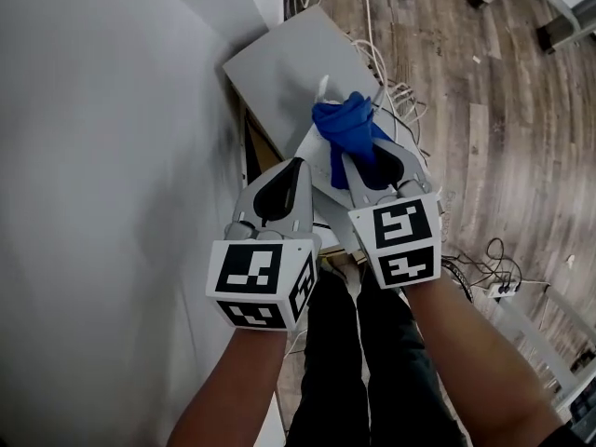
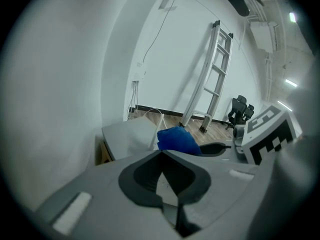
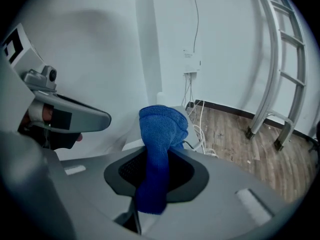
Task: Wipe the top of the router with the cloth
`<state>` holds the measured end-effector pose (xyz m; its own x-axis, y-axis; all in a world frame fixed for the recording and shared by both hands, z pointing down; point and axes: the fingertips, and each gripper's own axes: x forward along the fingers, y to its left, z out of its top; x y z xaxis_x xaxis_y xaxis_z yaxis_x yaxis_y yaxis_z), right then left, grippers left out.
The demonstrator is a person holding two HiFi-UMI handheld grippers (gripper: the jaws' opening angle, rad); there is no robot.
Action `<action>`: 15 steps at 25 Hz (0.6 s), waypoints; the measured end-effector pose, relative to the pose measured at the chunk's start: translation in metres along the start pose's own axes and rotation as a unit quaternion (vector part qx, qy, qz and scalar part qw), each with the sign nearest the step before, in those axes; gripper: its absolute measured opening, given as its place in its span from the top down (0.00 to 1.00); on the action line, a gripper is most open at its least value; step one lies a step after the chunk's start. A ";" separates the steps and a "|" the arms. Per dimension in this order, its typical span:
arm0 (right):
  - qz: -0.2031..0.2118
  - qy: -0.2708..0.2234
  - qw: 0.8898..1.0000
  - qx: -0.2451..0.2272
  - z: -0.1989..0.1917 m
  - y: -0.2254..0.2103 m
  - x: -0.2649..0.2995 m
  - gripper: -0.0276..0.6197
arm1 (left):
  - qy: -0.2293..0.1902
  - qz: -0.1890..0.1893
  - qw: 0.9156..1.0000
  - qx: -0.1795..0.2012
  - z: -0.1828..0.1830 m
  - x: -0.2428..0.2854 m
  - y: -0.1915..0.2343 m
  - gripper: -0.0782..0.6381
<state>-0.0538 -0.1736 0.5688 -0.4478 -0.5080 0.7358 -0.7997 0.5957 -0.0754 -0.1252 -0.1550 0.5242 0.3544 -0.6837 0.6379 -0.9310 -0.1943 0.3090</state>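
The blue cloth [image 1: 348, 127] is bunched up and hangs from my right gripper [image 1: 371, 156], which is shut on it. In the right gripper view the cloth [image 3: 159, 134] runs up between the jaws and folds over past their tips. It rests over the white router [image 1: 319, 168], whose thin antenna [image 1: 323, 86] sticks up beside the cloth. My left gripper [image 1: 298, 164] is just left of the cloth over the router's near edge, shut with nothing in it. In the left gripper view its tips [image 2: 162, 155] meet, with the cloth [image 2: 177, 139] and antenna [image 2: 155, 131] beyond.
A grey box top [image 1: 289, 68] lies beyond the router against the white wall [image 1: 112, 156]. White cables [image 1: 396, 96] trail onto the wood floor [image 1: 484, 138]. A ladder [image 2: 212, 74] leans on the far wall, with an office chair [image 2: 240, 111] nearby. The person's legs [image 1: 363, 361] are below.
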 end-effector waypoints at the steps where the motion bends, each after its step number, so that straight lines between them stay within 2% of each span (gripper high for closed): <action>1: -0.002 0.000 1.000 0.006 -0.005 -0.003 -0.003 0.78 | 0.003 -0.004 1.000 0.003 -0.001 0.003 -0.005 0.89; 8: -0.001 0.008 1.000 0.020 -0.051 -0.002 -0.031 0.78 | 0.025 -0.030 0.999 0.023 -0.032 0.015 -0.036 0.89; 15: 0.034 0.022 0.999 -0.011 -0.090 0.012 -0.055 0.78 | 0.032 -0.041 0.998 0.018 -0.058 0.027 -0.055 0.89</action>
<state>-0.0031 -0.0821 0.5883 -0.4822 -0.4382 0.7586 -0.7589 0.6415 -0.1118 -0.0590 -0.1219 0.5659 0.4325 -0.6185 0.6561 -0.9012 -0.2734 0.3363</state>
